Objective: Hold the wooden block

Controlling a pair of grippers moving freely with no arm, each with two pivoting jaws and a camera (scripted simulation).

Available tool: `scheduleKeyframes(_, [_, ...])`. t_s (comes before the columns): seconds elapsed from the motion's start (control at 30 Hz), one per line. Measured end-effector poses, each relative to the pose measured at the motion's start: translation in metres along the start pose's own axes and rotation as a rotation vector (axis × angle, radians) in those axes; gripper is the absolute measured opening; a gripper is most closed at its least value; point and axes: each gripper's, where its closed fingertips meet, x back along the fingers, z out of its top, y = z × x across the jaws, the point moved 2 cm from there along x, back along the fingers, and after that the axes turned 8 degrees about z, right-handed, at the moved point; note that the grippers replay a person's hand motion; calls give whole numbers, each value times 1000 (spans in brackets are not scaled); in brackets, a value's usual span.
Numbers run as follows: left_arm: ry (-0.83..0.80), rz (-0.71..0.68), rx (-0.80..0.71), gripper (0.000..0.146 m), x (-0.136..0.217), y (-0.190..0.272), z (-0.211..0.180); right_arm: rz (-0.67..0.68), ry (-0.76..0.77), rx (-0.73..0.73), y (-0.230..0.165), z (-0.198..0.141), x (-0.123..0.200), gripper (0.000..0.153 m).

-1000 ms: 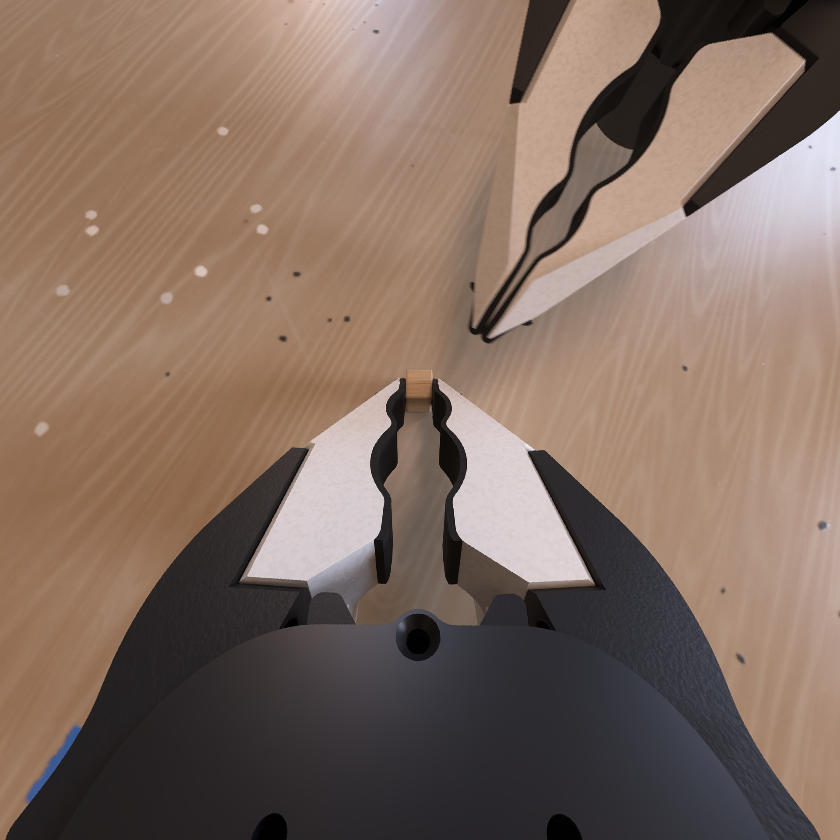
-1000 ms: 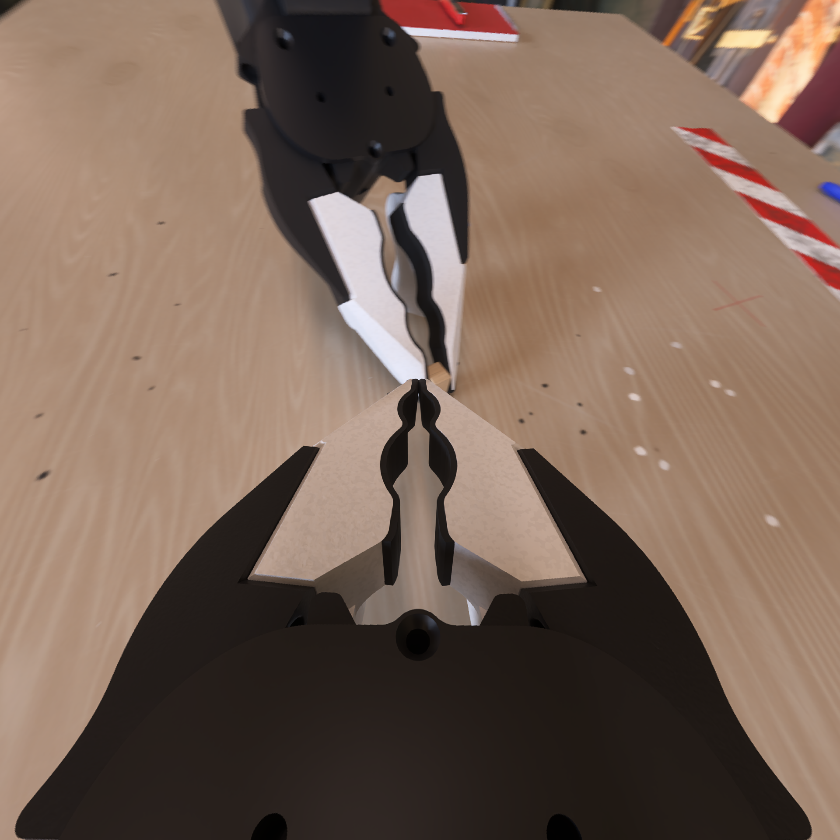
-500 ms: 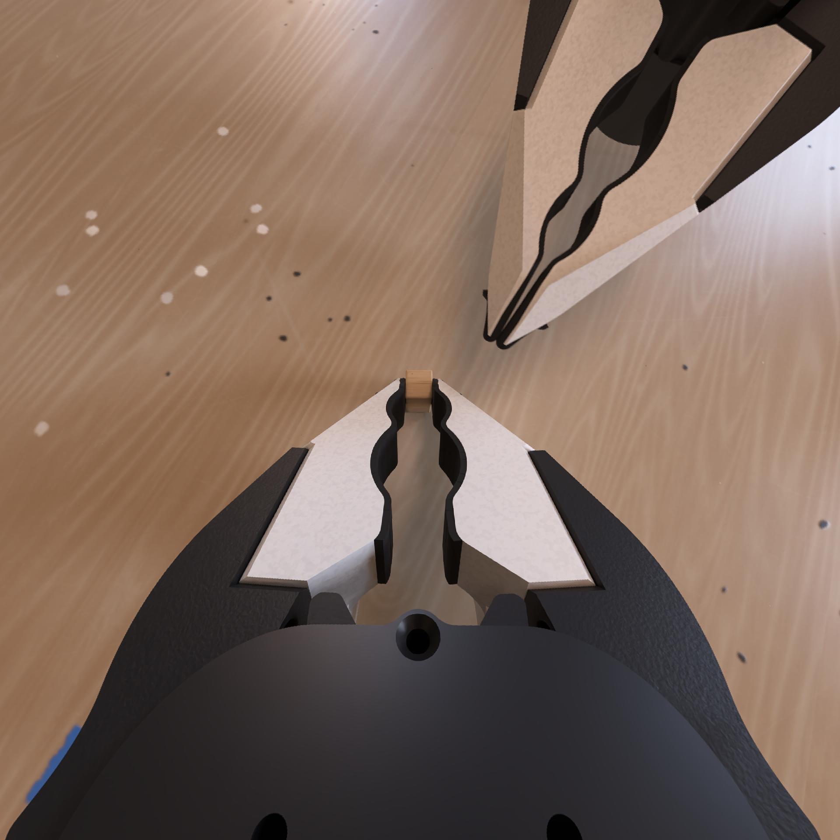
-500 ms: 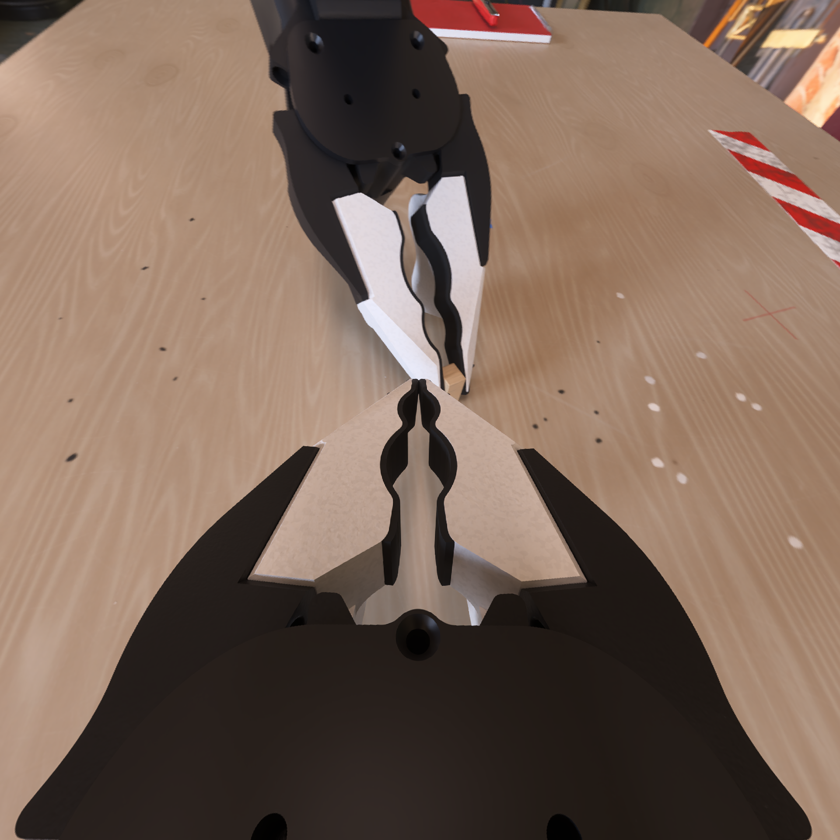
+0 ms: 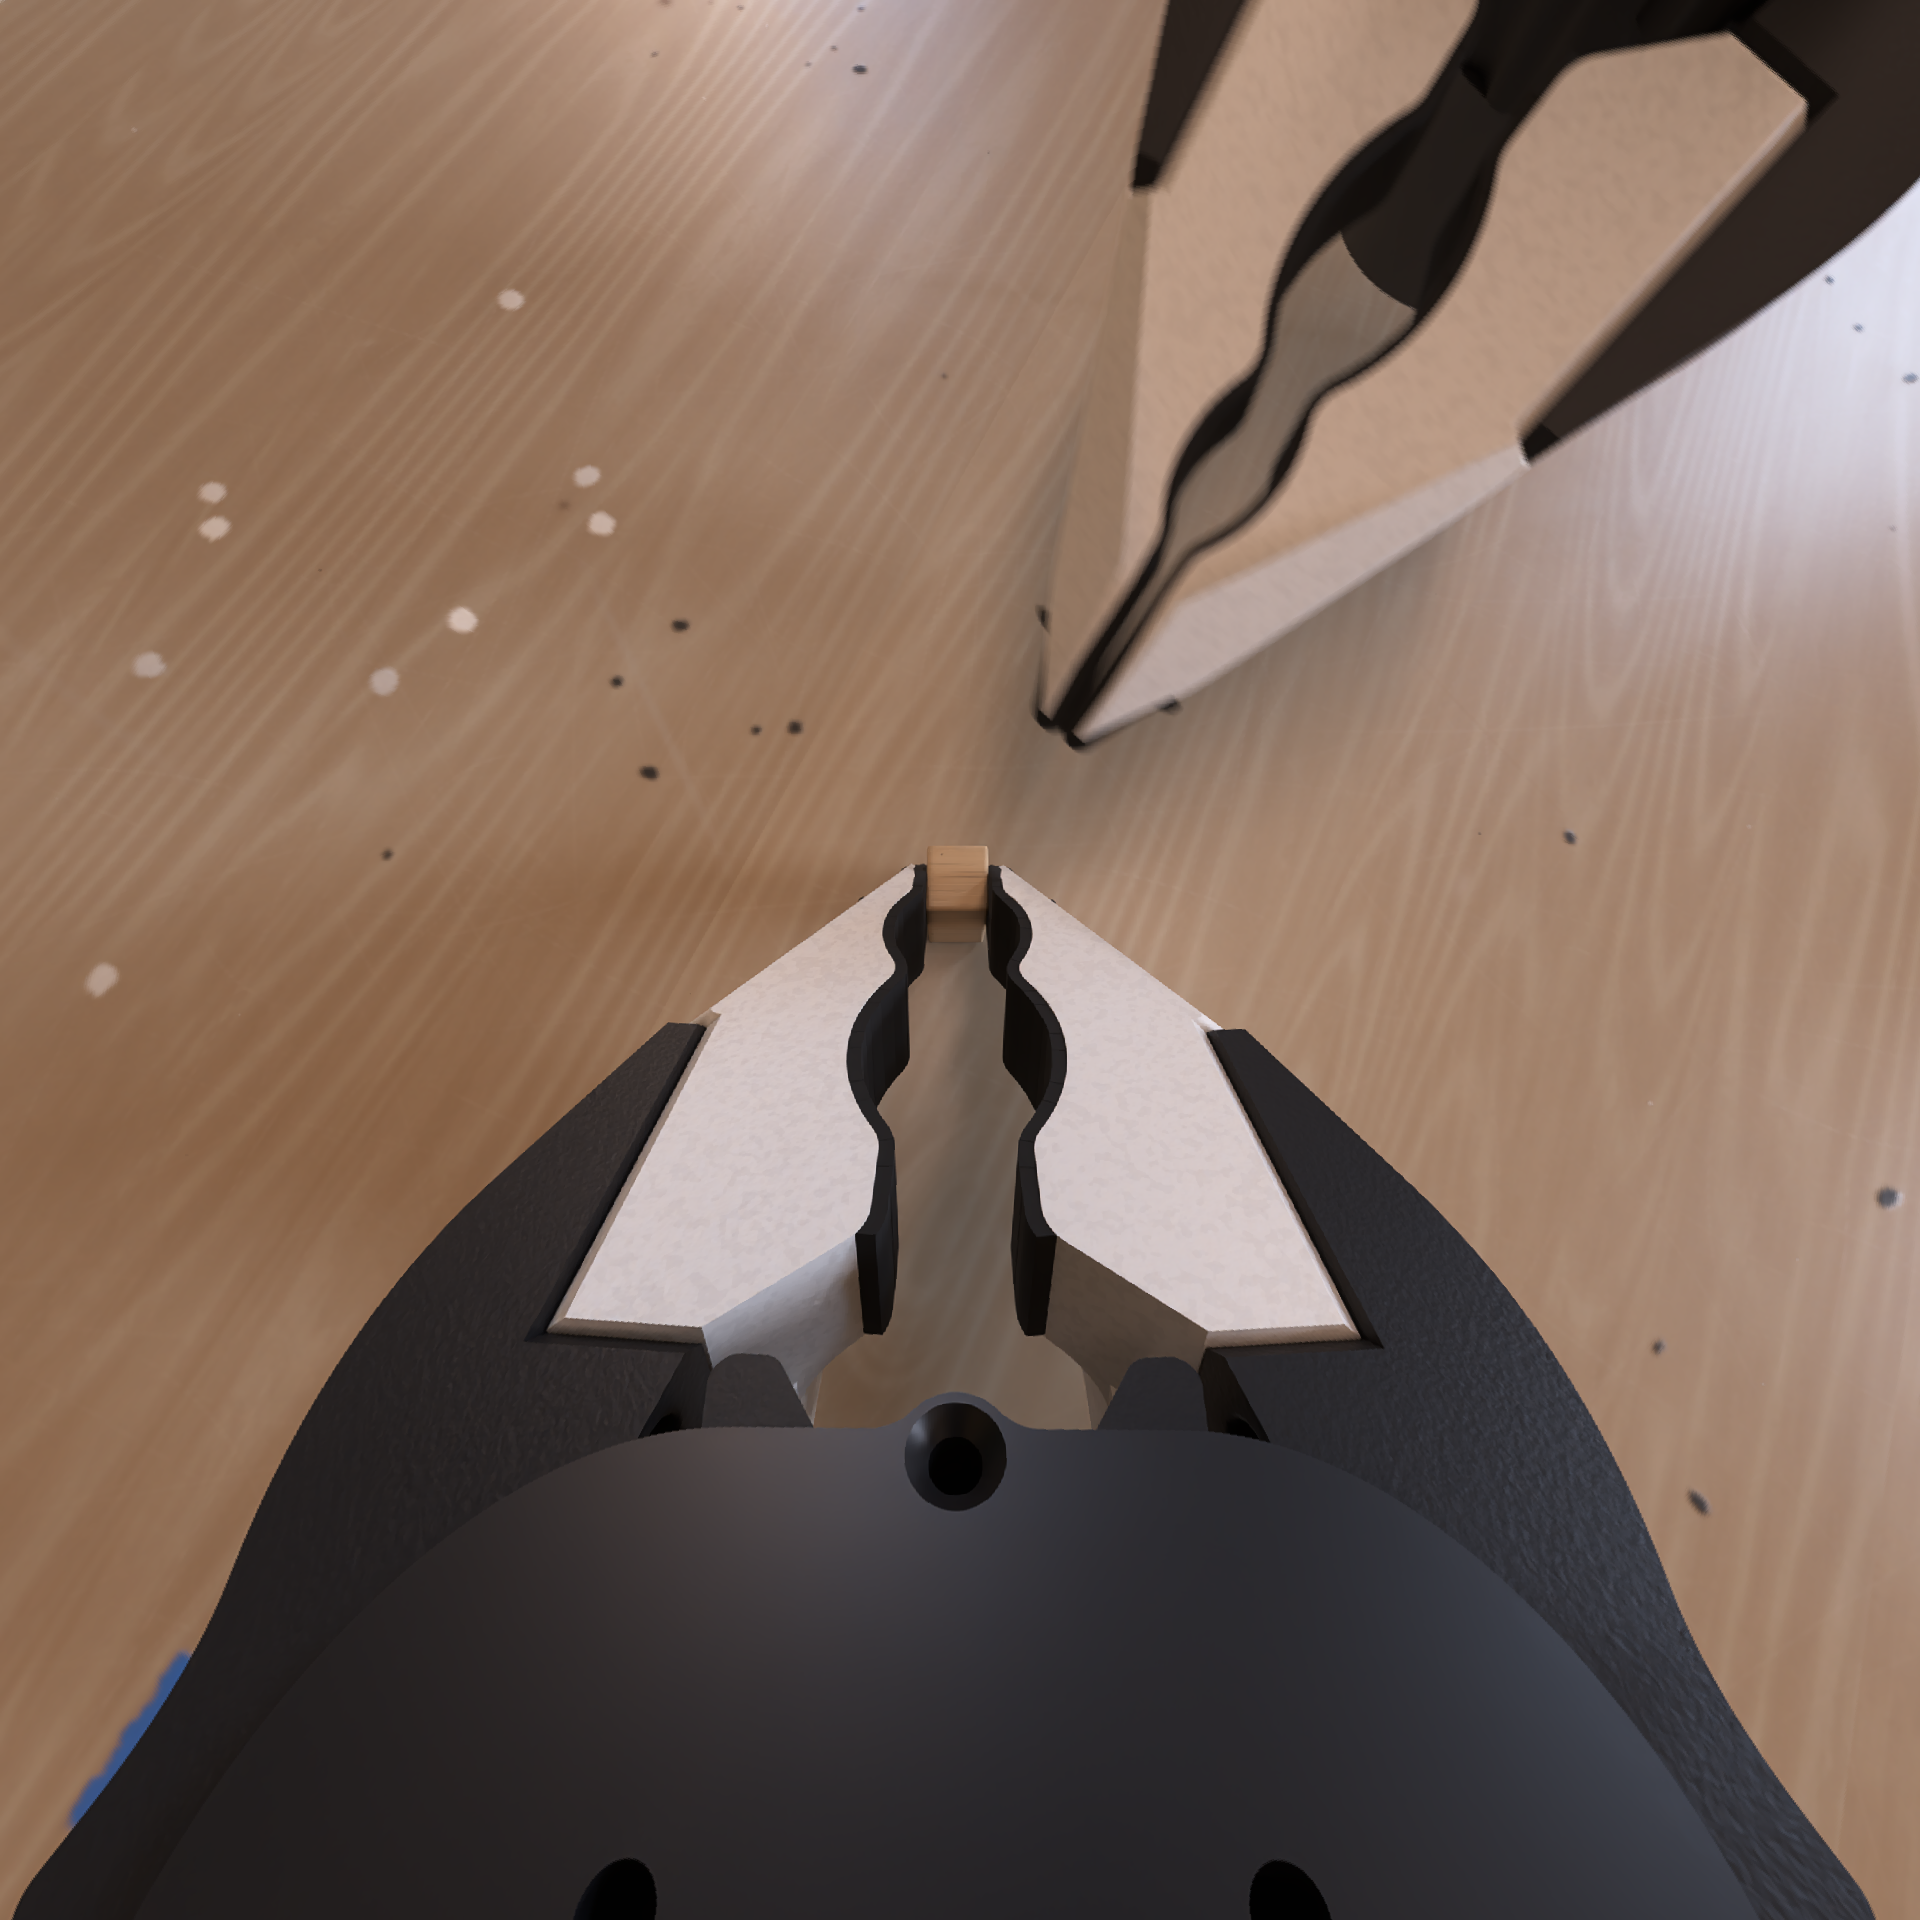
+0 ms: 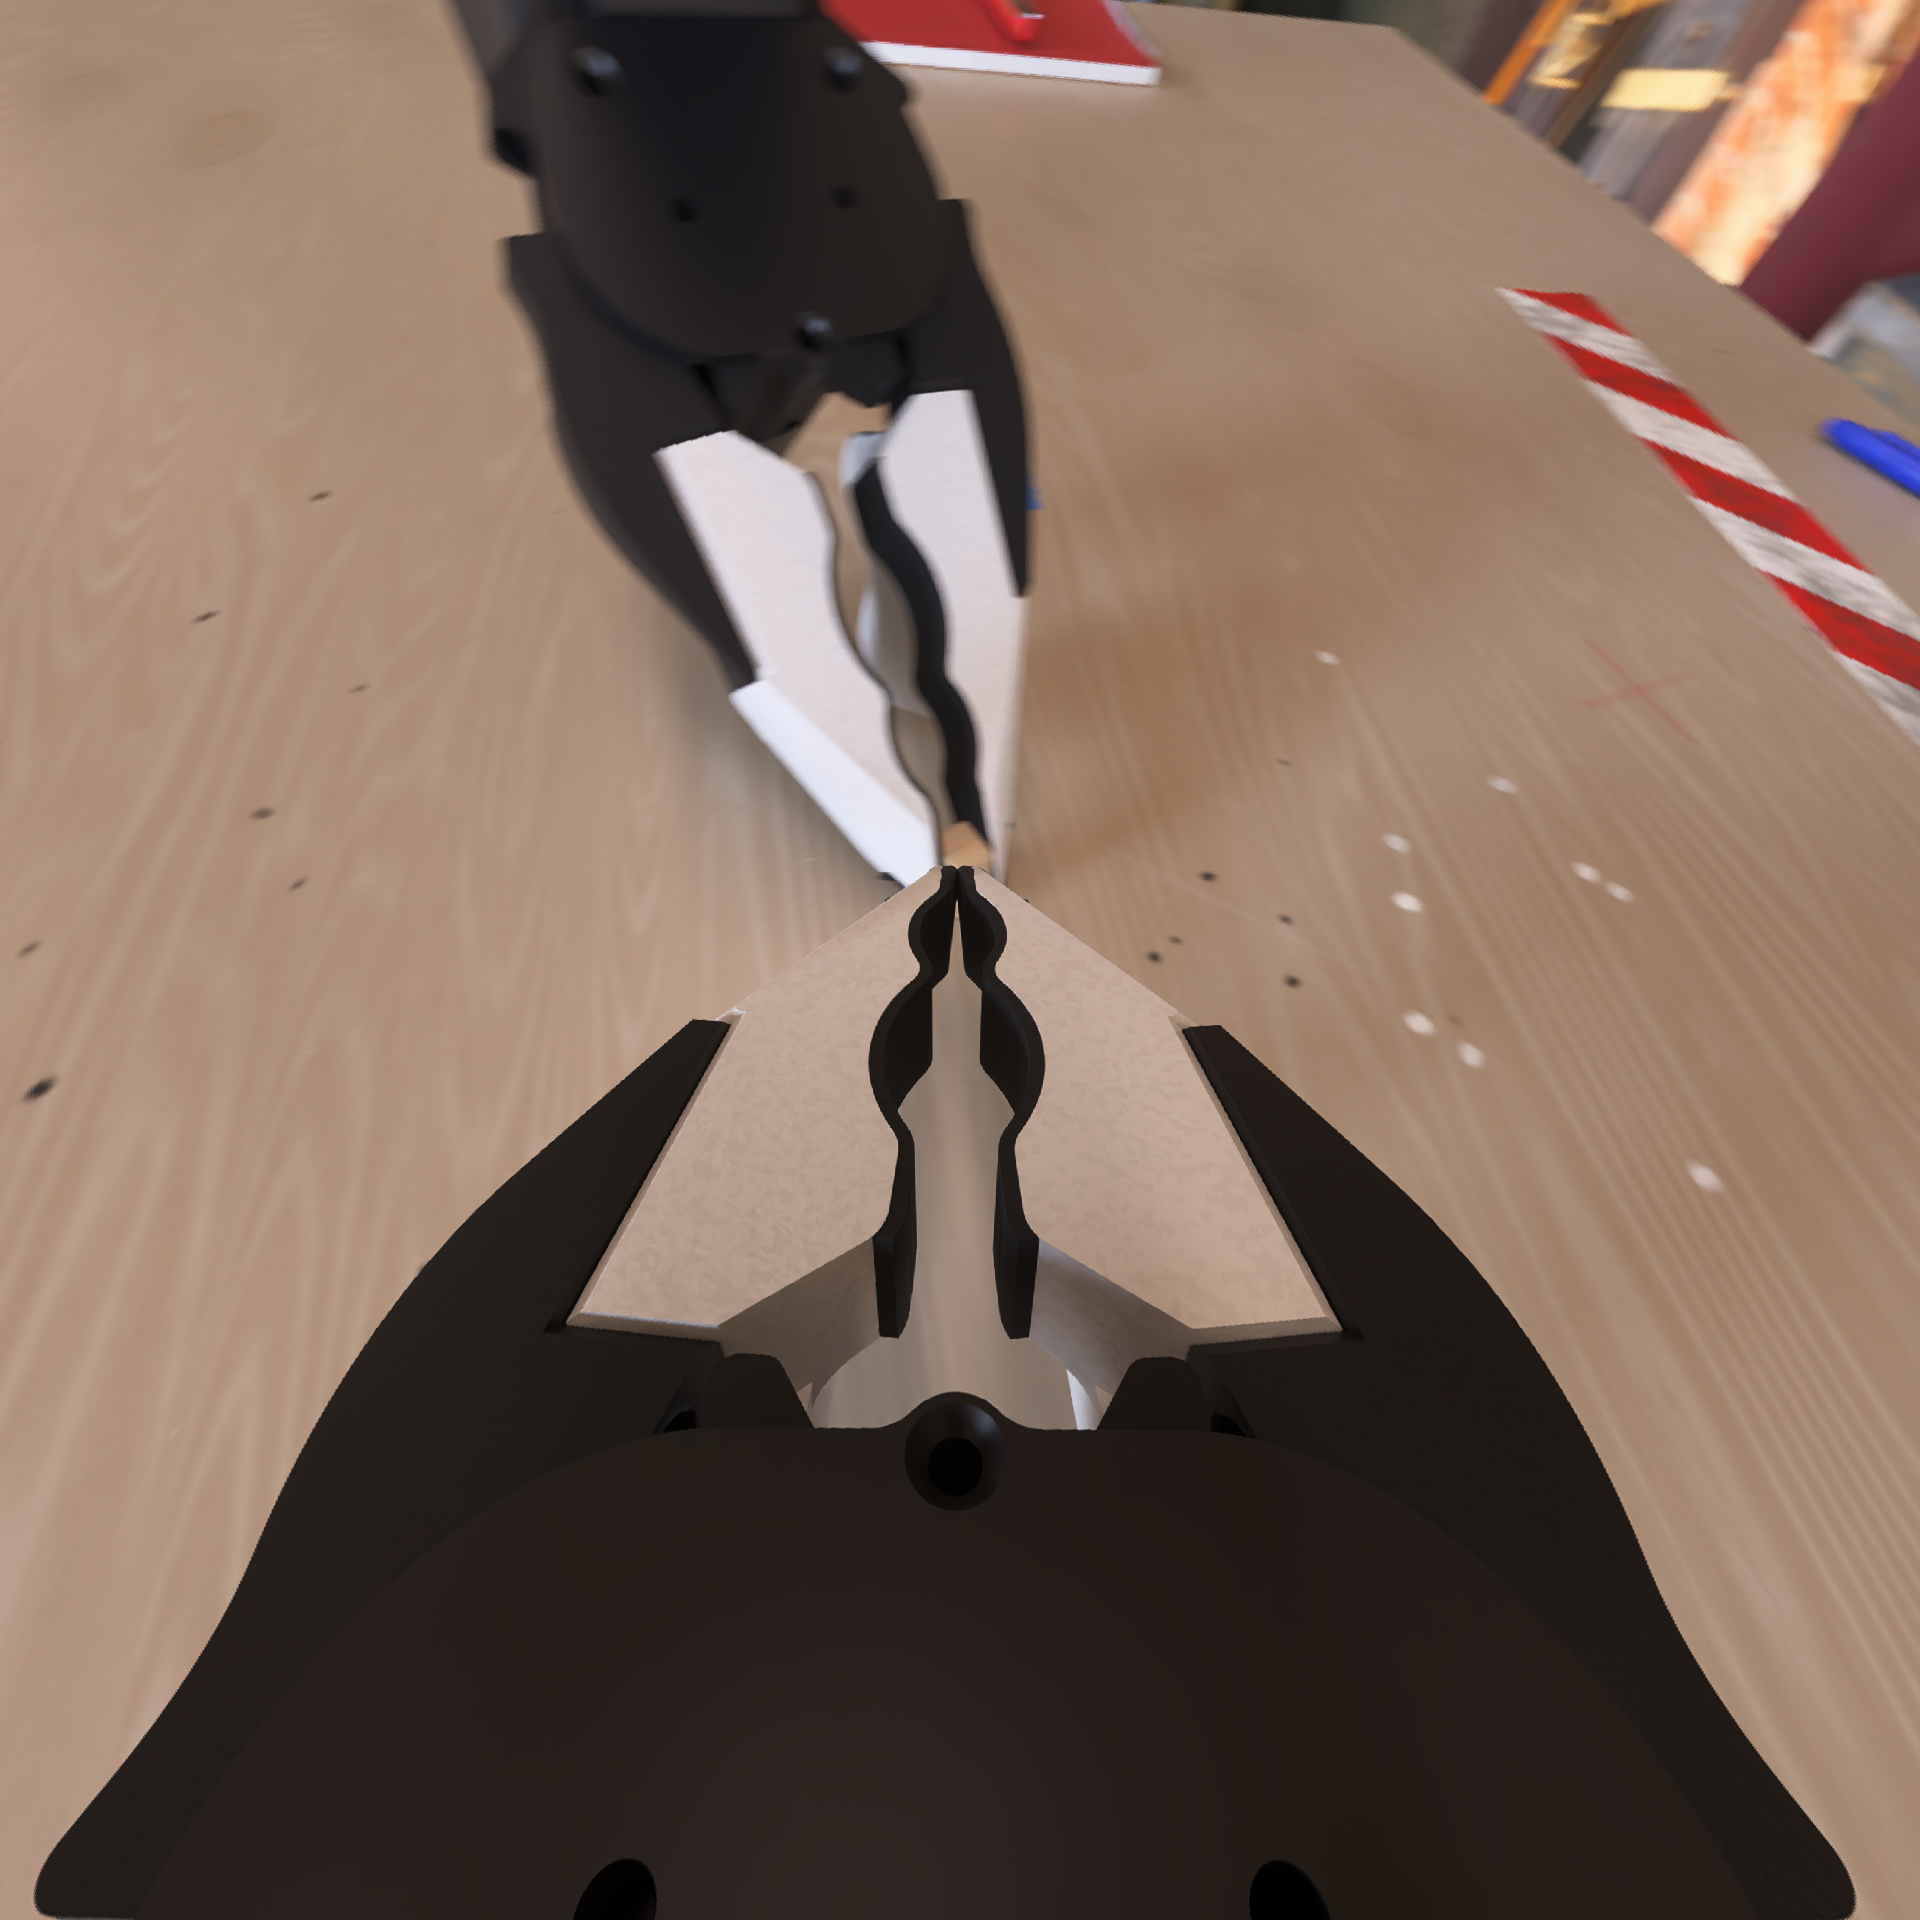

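A small light wooden block [image 5: 956, 891] sits clamped between the tips of my left gripper [image 5: 956, 883], just above the wooden table [image 5: 416, 312]. In the right wrist view the left gripper [image 6: 961, 831] points down toward me with the block [image 6: 966, 844] at its tips. My right gripper [image 6: 956, 883] is shut and empty, its tips just in front of the block. In the left wrist view the right gripper [image 5: 1065, 722] hangs tips-down at the upper right, beyond the block and apart from it.
A red book [image 6: 1018, 47] lies at the table's far edge. A red-and-white striped strip [image 6: 1714, 488] and a blue pen [image 6: 1875, 447] lie at the right. White and dark specks dot the table.
The left gripper keeps the block still. The right gripper has shifted slightly, so the other gripper sits a little differently in each view; the block's grip is unchanged.
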Motion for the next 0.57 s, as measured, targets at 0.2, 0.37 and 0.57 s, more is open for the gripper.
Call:
scheduleKeyframes(0.2, [-2,2,-3,10,0,0,0,-132,-2,-32,18,-1,2,0])
scheduleKeyframes(0.37, [-2,3,-4,10,0,0,0,115,10,41,-16,1,-1,0])
scheduleKeyframes(0.57, [15,22,-52,10,0,0,0,-65,35,12,5,0,12,0])
